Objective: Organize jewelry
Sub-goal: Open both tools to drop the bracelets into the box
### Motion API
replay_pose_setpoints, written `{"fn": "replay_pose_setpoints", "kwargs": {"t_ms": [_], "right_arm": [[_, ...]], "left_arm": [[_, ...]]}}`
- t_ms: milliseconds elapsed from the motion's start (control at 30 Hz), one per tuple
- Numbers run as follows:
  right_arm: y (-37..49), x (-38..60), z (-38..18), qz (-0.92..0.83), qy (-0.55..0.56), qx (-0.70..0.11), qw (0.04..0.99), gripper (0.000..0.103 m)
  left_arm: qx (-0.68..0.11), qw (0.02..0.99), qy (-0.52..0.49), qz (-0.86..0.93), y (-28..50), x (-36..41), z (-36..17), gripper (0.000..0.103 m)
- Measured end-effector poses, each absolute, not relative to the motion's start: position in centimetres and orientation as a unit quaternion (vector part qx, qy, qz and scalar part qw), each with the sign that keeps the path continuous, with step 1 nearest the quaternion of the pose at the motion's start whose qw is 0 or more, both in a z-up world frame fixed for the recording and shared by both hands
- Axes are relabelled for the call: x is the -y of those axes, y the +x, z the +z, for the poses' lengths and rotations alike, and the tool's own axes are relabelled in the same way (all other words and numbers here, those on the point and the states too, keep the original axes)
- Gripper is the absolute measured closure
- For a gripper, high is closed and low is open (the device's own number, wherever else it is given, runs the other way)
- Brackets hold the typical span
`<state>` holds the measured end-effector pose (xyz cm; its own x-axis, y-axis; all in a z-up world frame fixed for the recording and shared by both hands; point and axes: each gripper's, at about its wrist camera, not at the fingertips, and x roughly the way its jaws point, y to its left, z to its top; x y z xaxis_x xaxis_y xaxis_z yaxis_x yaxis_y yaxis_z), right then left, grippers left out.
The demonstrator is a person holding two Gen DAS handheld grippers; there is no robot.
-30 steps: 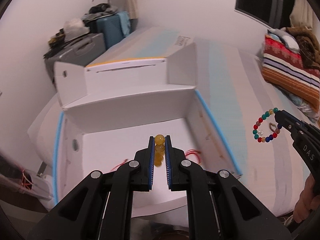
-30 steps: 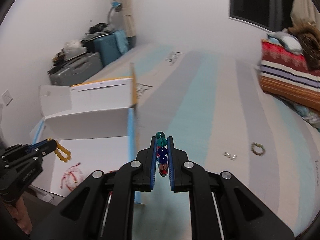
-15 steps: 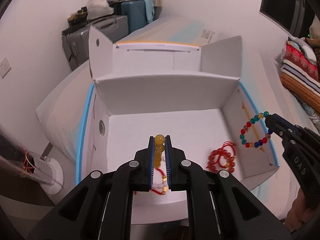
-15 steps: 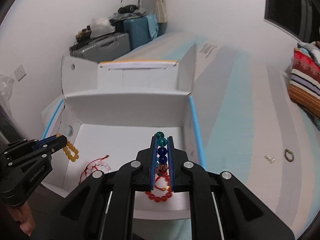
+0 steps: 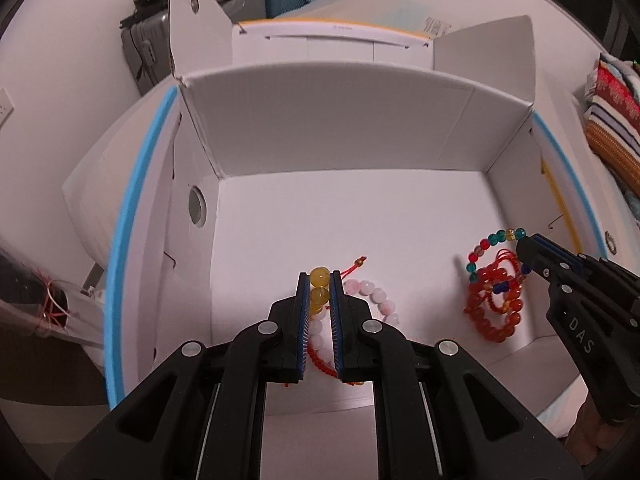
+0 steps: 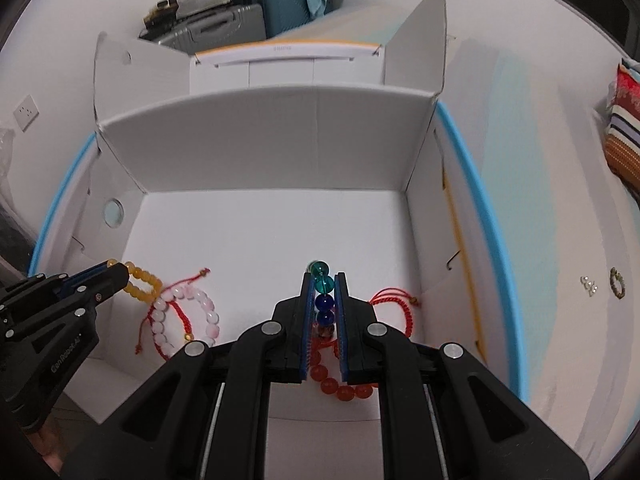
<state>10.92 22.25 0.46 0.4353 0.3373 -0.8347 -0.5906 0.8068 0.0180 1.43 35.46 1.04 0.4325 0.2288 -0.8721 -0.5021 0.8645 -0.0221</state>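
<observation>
An open white cardboard box fills both views. My left gripper is shut on a yellow bead bracelet, held low inside the box over a pink bead bracelet with red cord. My right gripper is shut on a multicoloured bead bracelet, hanging just above a red bead bracelet on the box floor.
The box sits on a striped bed. A small dark bracelet and tiny clear beads lie on the bed right of the box. Suitcases stand by the far wall; folded blankets lie at the right.
Both grippers have come down and forward into the box with their bracelets. The right one crossed from over the bed to above the red bracelet.
</observation>
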Motion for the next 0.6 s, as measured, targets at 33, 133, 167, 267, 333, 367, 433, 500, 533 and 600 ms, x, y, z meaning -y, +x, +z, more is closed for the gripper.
{"fn": "replay_pose_setpoints", "kwargs": {"t_ms": [33, 133, 167, 267, 333, 367, 433, 500, 533, 600], "right_arm": [[11.0, -22.3, 0.2, 0.278, -0.140, -0.456, 0.834, 0.094], [11.0, -22.3, 0.0, 0.276, -0.143, -0.457, 0.834, 0.094], [11.1, -22.5, -0.1, 0.275, -0.143, -0.456, 0.834, 0.094], [11.1, -22.8, 0.0, 0.273, -0.145, -0.454, 0.836, 0.093], [11.0, -22.8, 0.2, 0.273, -0.143, -0.451, 0.838, 0.075], [10.8, -22.6, 0.6, 0.274, -0.139, -0.444, 0.841, 0.068], [10.6, -22.3, 1.3, 0.275, -0.135, -0.436, 0.846, 0.055], [10.3, -21.9, 2.2, 0.276, -0.131, -0.426, 0.852, 0.047], [10.1, -21.7, 2.7, 0.278, -0.129, -0.419, 0.854, 0.042], [9.9, -21.2, 3.5, 0.279, -0.126, -0.409, 0.860, 0.035]], "left_arm": [[-0.488, 0.832, -0.142, 0.222, 1.4, -35.7, 0.8, 0.094], [-0.491, 0.830, -0.142, 0.224, 1.5, -35.8, 0.3, 0.094], [-0.491, 0.830, -0.141, 0.224, 1.5, -35.9, 0.2, 0.094], [-0.490, 0.831, -0.141, 0.224, 1.6, -35.9, 0.4, 0.093], [-0.485, 0.832, -0.141, 0.228, 1.4, -35.9, 0.6, 0.092], [-0.485, 0.832, -0.140, 0.231, 1.3, -35.9, 0.8, 0.090], [-0.478, 0.835, -0.140, 0.234, 1.1, -35.8, 1.3, 0.077], [-0.464, 0.842, -0.138, 0.238, 0.7, -35.5, 2.1, 0.056], [-0.460, 0.844, -0.137, 0.240, 0.5, -35.3, 2.5, 0.054], [-0.447, 0.851, -0.135, 0.241, 0.1, -34.9, 3.5, 0.046]]}}
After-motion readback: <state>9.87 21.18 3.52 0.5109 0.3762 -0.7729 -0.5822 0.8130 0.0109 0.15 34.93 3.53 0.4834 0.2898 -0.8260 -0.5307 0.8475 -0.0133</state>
